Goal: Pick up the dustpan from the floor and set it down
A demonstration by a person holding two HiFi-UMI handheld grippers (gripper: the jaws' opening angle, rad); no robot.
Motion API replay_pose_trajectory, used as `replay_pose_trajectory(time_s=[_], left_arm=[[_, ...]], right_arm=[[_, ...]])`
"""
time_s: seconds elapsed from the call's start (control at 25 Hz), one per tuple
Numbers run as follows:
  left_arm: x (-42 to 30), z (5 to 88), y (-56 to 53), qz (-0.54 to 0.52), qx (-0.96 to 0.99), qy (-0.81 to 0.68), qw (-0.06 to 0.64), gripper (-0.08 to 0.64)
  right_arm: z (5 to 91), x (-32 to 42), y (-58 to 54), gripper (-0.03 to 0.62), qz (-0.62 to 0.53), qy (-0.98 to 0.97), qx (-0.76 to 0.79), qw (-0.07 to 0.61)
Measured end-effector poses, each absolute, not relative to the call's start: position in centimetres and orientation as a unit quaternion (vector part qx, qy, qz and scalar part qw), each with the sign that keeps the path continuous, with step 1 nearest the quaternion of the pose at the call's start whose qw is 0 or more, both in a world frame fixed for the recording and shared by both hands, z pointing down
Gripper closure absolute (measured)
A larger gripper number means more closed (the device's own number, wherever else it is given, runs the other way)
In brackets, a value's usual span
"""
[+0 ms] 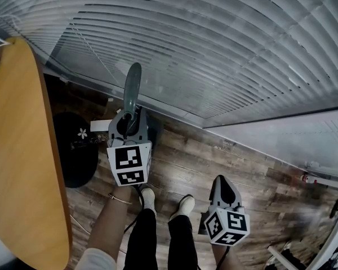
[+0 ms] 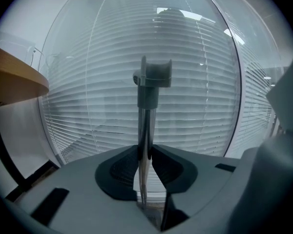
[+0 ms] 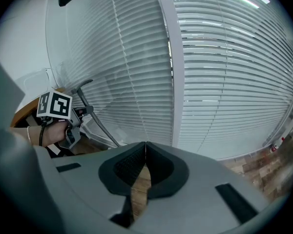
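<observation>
Firmly, the fingers (image 2: 125, 168) of the left gripper (image 2: 145, 152) are clamping the thin metal shaft (image 2: 146, 126) of the dustpan (image 1: 132, 88). The shaft is running up between them to a grey grip (image 2: 154, 77) that is showing against the blinds (image 2: 205, 111). Seen from the head view, the dustpan is sitting at the far edge of the floor (image 1: 259, 176) below the window, just beside the rounded edge of the wooden bench (image 1: 22, 151). Its pan is hiding behind the gripper. Well to the right, the right gripper (image 3: 145, 150) is hovering over the floor, its fingers (image 3: 126, 165) pressing together with nothing between them.
</observation>
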State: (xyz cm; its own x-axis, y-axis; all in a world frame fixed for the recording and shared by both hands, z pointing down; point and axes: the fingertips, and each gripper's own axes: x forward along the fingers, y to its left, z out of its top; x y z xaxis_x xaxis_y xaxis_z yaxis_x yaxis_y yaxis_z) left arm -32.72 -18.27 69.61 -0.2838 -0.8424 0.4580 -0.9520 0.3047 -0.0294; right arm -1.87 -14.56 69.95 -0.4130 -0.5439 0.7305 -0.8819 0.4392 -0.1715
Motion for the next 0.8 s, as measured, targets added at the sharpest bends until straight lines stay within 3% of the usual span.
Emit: replay_pose_trajectory(time_s=[0.44, 0.8], left_arm=[[-31.2, 68.4, -15.8, 0.164, 0.565, -0.787, 0.186, 0.468], [-27.7, 62.9, -12.8, 0.156, 0.57, -0.787, 0.181, 0.468]], right_arm=[[68.3, -1.0, -13.7, 0.56, 0.275, -0.796, 0.455, 0.289], [64.0, 0.2, -14.5, 0.56, 0.259, -0.803, 0.469, 0.261]])
